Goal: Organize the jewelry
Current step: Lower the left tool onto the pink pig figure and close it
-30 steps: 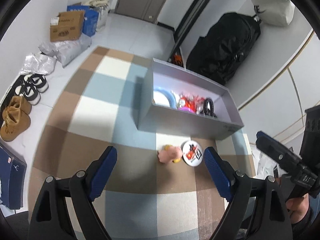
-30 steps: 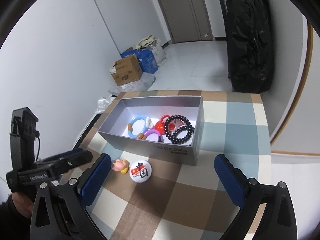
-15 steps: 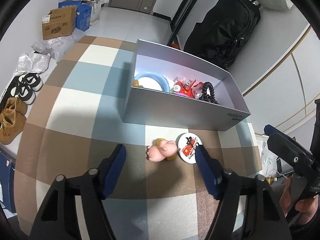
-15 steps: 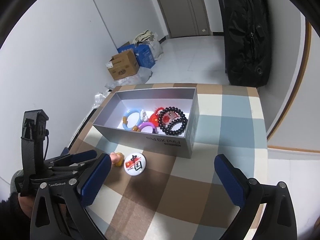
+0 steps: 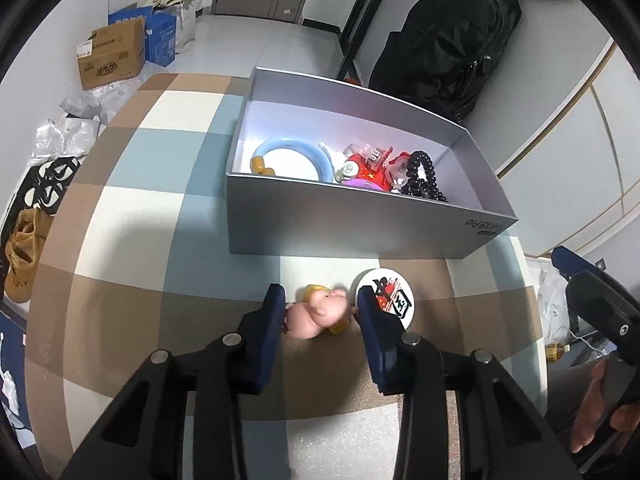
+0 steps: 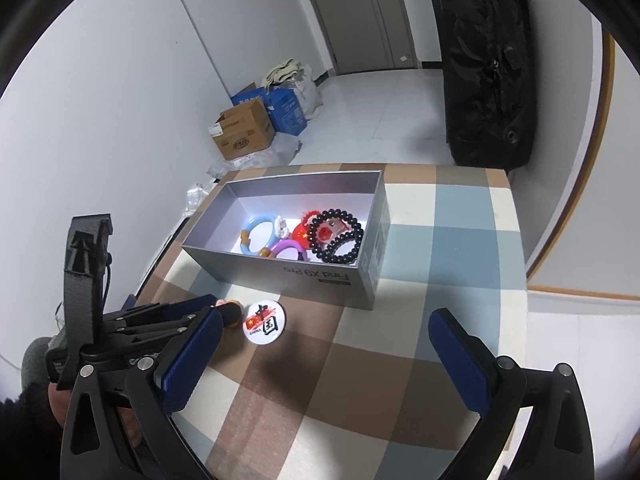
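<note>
Left wrist view shows the left tool [image 5: 320, 306], low in the frame, closing its blue pads around the small pink rubbery pig charm [image 5: 318, 316] on the checked desk [image 5: 140, 240], so it should squeeze centrally, clear of the round white badge [image 5: 386, 294], while the right tool [image 6: 324, 344] stands wide open and empty.

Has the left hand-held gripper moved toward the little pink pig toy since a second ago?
Yes. The left hand-held gripper has come forward to the pink pig toy, which sits unmoved before the grey box. Its jaws are closing with the toy between them.
</note>
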{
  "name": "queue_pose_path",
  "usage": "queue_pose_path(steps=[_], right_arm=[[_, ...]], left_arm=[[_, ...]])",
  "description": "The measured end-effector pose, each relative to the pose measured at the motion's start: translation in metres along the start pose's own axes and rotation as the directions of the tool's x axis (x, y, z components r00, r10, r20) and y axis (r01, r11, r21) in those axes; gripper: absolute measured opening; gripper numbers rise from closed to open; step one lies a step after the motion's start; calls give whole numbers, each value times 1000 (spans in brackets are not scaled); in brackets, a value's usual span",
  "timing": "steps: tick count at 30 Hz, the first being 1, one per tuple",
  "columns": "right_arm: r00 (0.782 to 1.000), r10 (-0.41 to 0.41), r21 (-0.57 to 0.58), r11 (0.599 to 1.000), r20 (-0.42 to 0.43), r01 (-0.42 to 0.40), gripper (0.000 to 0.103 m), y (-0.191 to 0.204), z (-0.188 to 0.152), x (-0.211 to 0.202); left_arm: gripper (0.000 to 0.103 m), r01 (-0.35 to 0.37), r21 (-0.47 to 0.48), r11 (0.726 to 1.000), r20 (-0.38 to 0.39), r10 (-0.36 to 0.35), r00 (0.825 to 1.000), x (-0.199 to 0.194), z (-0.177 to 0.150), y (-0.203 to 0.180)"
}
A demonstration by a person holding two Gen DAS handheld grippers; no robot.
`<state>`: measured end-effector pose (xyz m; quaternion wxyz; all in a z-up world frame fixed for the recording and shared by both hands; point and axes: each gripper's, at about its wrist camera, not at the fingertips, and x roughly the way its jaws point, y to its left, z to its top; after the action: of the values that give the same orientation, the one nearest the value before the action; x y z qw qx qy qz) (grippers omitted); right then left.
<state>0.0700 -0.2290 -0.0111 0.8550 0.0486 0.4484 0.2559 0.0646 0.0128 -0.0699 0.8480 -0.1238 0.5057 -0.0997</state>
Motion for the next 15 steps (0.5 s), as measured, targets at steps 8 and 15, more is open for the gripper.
queue_pose_path(steps=[8, 15], right_arm=[[1000, -8, 12, 1000, -6, 8, 103, -3, -2, 1], [1000, -14, 14, 1000, -20, 14, 103, -1, -2, 5]], left_arm=[[20, 29, 3, 1000, -9, -29, 1000, -2, -1, -1], [20, 44, 7, 999, -23, -44, 999, -6, -2, 0]])
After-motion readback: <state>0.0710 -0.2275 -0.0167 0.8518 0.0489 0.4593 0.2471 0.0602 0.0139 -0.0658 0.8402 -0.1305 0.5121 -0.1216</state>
